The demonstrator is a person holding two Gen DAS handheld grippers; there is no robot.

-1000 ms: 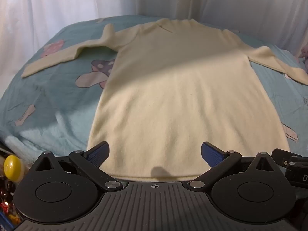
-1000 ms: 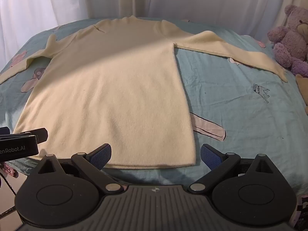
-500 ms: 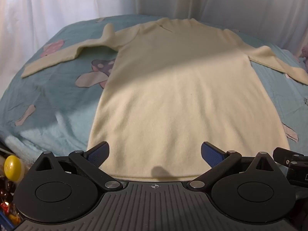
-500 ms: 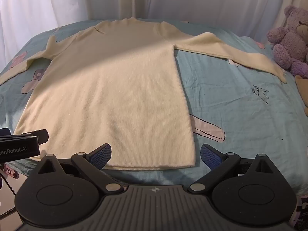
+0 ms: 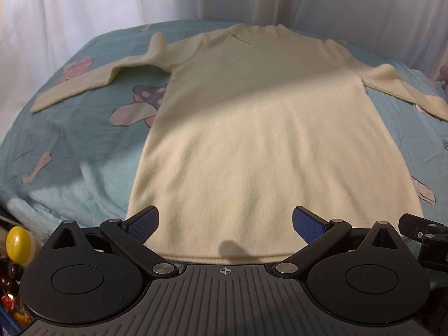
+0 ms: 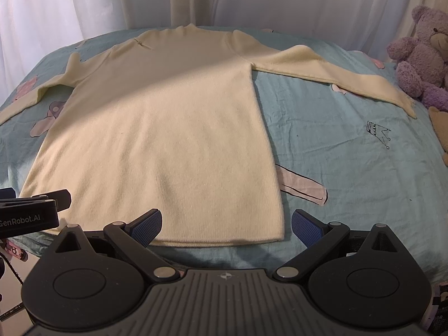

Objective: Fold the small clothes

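You have the cream knit sweater [image 5: 268,145] spread flat and face-up on the bed, hem toward you and collar toward the curtain, both sleeves thrown out sideways. That layout looks deliberate: with the body smooth and the arms clear of it, either sleeve can be brought across without dragging the rest.

Your left gripper [image 5: 224,221] hangs just short of the hem, over its middle stretch, jaws spread wide and holding nothing. Your right gripper [image 6: 226,222] sits beside it, straddling the sweater's right hem corner, equally wide apart and empty. Neither blue pad touches the knit as far as I can tell. No fold has been made yet, so you appear to be lining up for the first grab.

The sweater lies on a teal bedsheet [image 6: 336,145] printed with mushrooms and a small crown, slightly wrinkled beyond the sweater's left edge. A soft surface like this will give under the pads, so expect to pinch sheet along with knit if you go deep. Behind the collar hangs a white curtain [image 5: 112,5]. A purple teddy bear [image 6: 420,56] sits just past the right cuff.
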